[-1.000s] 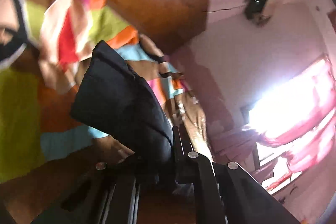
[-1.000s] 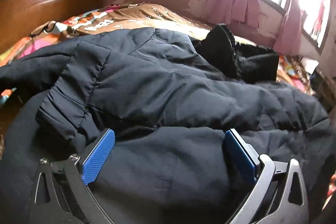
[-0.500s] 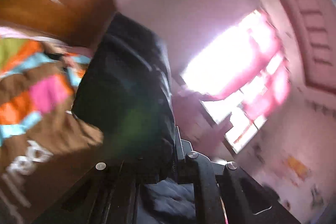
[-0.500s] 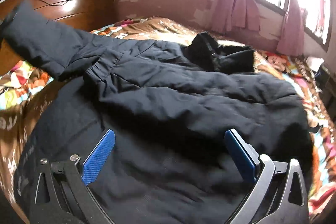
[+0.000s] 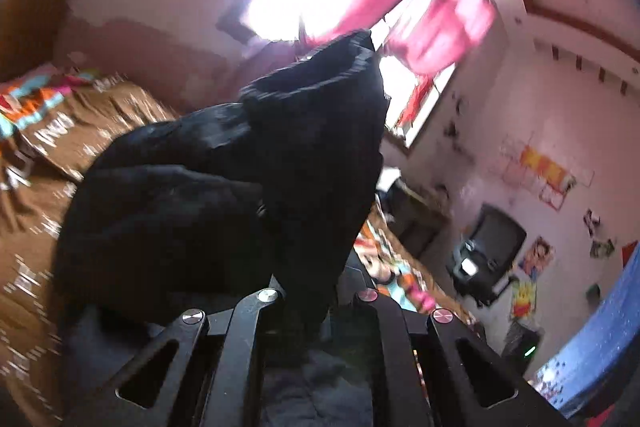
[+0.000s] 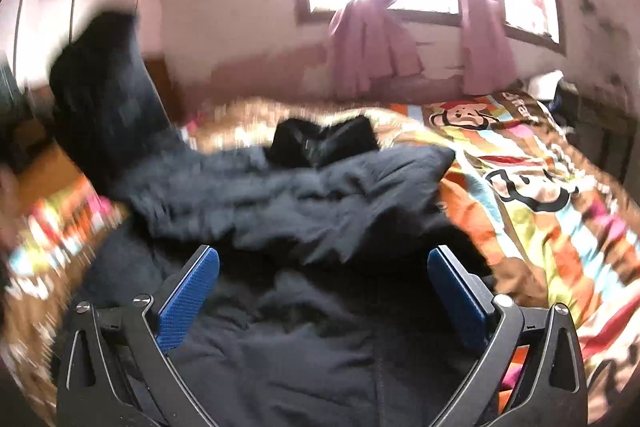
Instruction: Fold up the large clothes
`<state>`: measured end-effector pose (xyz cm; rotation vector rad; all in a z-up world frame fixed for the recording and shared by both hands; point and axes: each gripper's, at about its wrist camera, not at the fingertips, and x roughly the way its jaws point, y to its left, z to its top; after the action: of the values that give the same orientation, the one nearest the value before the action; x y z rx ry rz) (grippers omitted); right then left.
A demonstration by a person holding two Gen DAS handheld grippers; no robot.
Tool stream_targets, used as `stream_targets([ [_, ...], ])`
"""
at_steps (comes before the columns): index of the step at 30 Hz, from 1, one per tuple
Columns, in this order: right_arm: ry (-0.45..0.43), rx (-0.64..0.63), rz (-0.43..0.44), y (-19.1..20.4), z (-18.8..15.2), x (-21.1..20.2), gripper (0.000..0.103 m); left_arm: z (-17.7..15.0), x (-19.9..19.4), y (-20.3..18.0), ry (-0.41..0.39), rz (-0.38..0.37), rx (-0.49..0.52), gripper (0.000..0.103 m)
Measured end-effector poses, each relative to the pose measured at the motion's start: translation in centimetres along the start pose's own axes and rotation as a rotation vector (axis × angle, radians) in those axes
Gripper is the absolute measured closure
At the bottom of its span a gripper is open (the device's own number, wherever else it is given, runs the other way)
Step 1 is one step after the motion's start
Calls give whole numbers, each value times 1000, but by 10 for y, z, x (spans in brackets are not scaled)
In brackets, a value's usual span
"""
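Observation:
A big black padded jacket (image 6: pixel 320 327) lies spread on the bed. One of its sleeves (image 6: pixel 104 87) is lifted high at the left of the right wrist view, blurred by motion. In the left wrist view that sleeve's cuff (image 5: pixel 304 131) fills the middle, and my left gripper (image 5: pixel 316 295) is shut on it, its fingertips hidden under the fabric. My right gripper (image 6: pixel 320 287) hovers over the jacket's near part, wide open. Its blue pads (image 6: pixel 188 291) show on either side with nothing pinched between them.
A colourful cartoon bedspread (image 6: pixel 540 195) covers the bed, bare to the right of the jacket. Behind it is a window with pink curtains (image 6: pixel 372 39). A wooden headboard (image 5: pixel 28 15) stands at the far left, and a dark screen (image 5: pixel 496 239) against the right wall.
My left gripper has swung up and round with the sleeve, from facing the headboard to facing the window. My right gripper has drawn back and risen, still open, so more bedspread shows.

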<state>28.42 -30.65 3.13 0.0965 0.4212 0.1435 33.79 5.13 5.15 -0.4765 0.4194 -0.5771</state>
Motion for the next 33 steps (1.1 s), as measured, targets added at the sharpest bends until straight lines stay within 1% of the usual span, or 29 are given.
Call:
stream_targets([
  [2, -16, 35, 13, -14, 5, -7, 1, -16, 21, -5, 57, -14, -14, 95],
  [5, 1, 107, 34, -37, 5, -12, 1, -41, 47, -17, 142, 39, 44, 95],
  [6, 10, 129, 49, -40, 2, -11, 1, -53, 56, -20, 185, 53, 70, 95],
  [8, 41, 184, 91, -50, -6, -7, 1, -66, 64, -28, 243, 79, 92, 95],
  [9, 62, 220, 110, -55, -11, -2, 1, -78, 68, -25, 279, 93, 96, 95],
  [11, 90, 299, 158, -62, -23, 7, 1, -91, 69, -17, 325, 110, 104, 94],
  [12, 102, 346, 199, -65, -31, 15, 1, -100, 69, -11, 349, 128, 108, 94],
  [13, 117, 392, 236, -66, -39, 26, 1, -105, 69, -7, 361, 138, 105, 94],
  [14, 127, 418, 254, -65, -45, 33, 1, -112, 71, 0, 379, 144, 96, 92],
  [15, 147, 455, 287, -65, -54, 46, 1, -118, 75, 8, 403, 141, 86, 87],
  [16, 166, 484, 315, -64, -61, 59, 1, -122, 80, 12, 422, 136, 79, 85],
  [17, 181, 506, 340, -63, -66, 69, 1, -125, 83, 15, 441, 128, 75, 79],
  [18, 201, 534, 385, -61, -71, 82, 1, -130, 87, 22, 465, 112, 71, 72],
  [19, 216, 552, 427, -58, -73, 93, 1, -131, 97, 15, 478, 98, 74, 68],
  [20, 231, 565, 466, -55, -76, 105, 1, -135, 101, 18, 488, 76, 78, 52],
  [21, 252, 571, 498, -51, -78, 118, 1, -138, 103, 19, 490, 34, 80, 36],
  [22, 282, 577, 512, -46, -80, 130, 1, -141, 107, 16, 487, 7, 83, 31],
  [23, 311, 588, 516, -43, -82, 140, 1, -143, 109, 13, 485, -9, 99, 25],
  [24, 360, 612, 524, -40, -87, 152, 1, -144, 109, 9, 492, -10, 127, 22],
  [25, 400, 628, 522, -37, -90, 160, 1, -144, 109, 4, 500, -5, 143, 21],
  [26, 415, 624, 508, -34, -91, 162, 1, -144, 108, 1, 511, 6, 153, 21],
  [28, 451, 616, 465, -25, -88, 162, 1, -137, 101, -3, 545, 25, 132, 21],
  [29, 481, 628, 440, -22, -88, 162, 3, -133, 98, -3, 559, 39, 111, 21],
  [30, 511, 639, 417, -19, -88, 163, 12, -126, 92, -3, 564, 61, 74, 21],
  [31, 555, 651, 393, -16, -86, 163, 19, -120, 82, 0, 556, 79, 44, 21],
  [33, 620, 679, 362, -7, -83, 166, 38, -100, 67, 0, 533, 128, 5, 21],
])
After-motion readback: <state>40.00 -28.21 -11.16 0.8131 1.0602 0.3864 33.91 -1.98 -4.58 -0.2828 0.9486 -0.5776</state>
